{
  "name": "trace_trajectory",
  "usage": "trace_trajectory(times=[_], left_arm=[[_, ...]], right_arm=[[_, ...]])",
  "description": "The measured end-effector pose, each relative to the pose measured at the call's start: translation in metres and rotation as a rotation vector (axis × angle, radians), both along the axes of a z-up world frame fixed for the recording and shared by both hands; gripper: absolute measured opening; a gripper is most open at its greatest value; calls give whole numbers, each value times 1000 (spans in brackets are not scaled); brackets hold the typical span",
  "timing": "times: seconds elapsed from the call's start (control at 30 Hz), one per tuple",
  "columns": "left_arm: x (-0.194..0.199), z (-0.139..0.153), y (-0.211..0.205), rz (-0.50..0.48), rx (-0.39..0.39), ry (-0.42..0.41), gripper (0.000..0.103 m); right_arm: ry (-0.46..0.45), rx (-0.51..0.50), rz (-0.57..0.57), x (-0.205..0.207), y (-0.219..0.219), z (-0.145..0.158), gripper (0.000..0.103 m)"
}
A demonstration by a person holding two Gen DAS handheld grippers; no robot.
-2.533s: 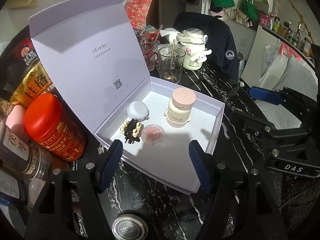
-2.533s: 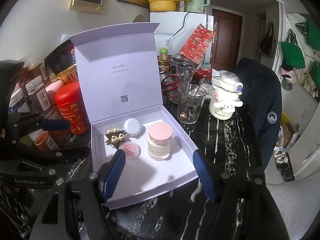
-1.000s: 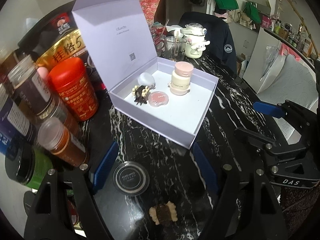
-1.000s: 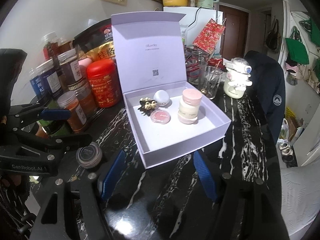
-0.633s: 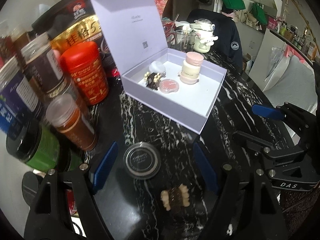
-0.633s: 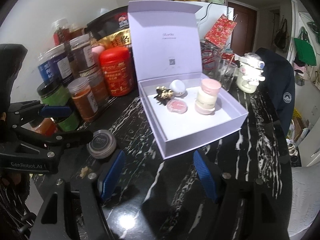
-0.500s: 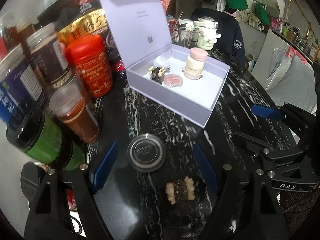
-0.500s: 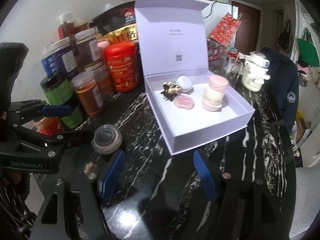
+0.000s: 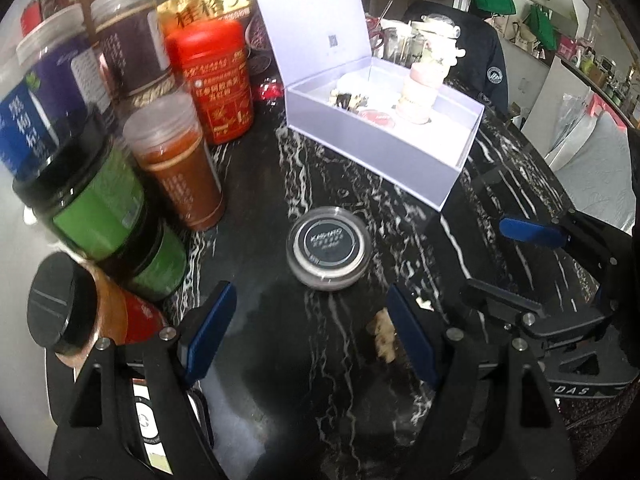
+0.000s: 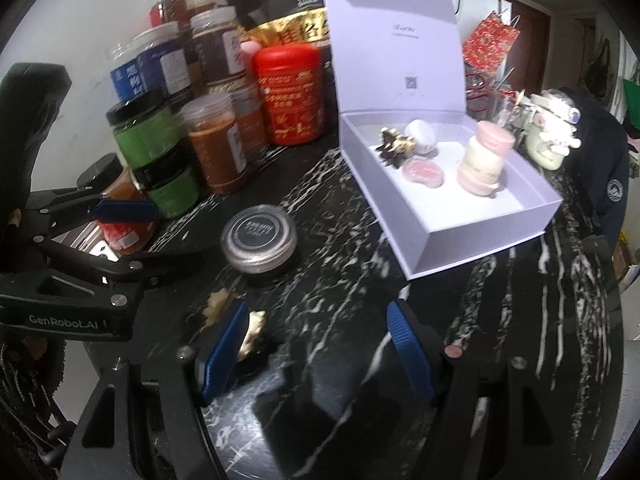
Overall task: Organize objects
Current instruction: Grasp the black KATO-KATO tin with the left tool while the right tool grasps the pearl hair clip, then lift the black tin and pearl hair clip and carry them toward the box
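Four small items already sit in the open lilac gift box (image 10: 472, 236), while the round black-lidded jar (image 9: 328, 247) and cream-and-brown hair claw (image 10: 252, 330) wait on the black marble counter (image 9: 280, 380), both my left hand-held gripper (image 9: 312, 336) and right hand-held gripper (image 10: 316, 350) released and empty.

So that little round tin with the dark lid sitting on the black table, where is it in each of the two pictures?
Left wrist view: the round tin sits near the middle, just ahead of the open left tool.
Right wrist view: the same tin lies left of centre, above the right tool's left finger.
Shared landmark: the open lilac box, just beyond the tin in both.
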State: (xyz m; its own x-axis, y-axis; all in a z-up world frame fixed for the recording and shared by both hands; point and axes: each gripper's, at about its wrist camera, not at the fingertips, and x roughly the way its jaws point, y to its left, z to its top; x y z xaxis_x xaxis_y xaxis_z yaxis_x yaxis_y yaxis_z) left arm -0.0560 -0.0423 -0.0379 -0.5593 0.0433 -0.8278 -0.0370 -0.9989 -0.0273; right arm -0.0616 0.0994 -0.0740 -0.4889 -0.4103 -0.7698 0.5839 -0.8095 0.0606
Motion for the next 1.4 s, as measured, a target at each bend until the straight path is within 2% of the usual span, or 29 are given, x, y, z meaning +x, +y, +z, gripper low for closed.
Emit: trace_trajectory(times=[0.27, 0.63, 1.0, 1.4], left_arm=[[5, -15, -8, 4, -4, -27, 77], [-1, -22, -19, 14, 3, -44, 77], [-21, -34, -13, -5, 14, -76, 77], [-45, -49, 5, -46, 17, -99, 77]], right_arm=[[-45, -8, 56, 9, -17, -19, 73], [-90, -2, 113, 7, -41, -39, 73], [-96, -27, 69, -12, -25, -42, 70], [-97, -33, -24, -31, 14, -43, 70]])
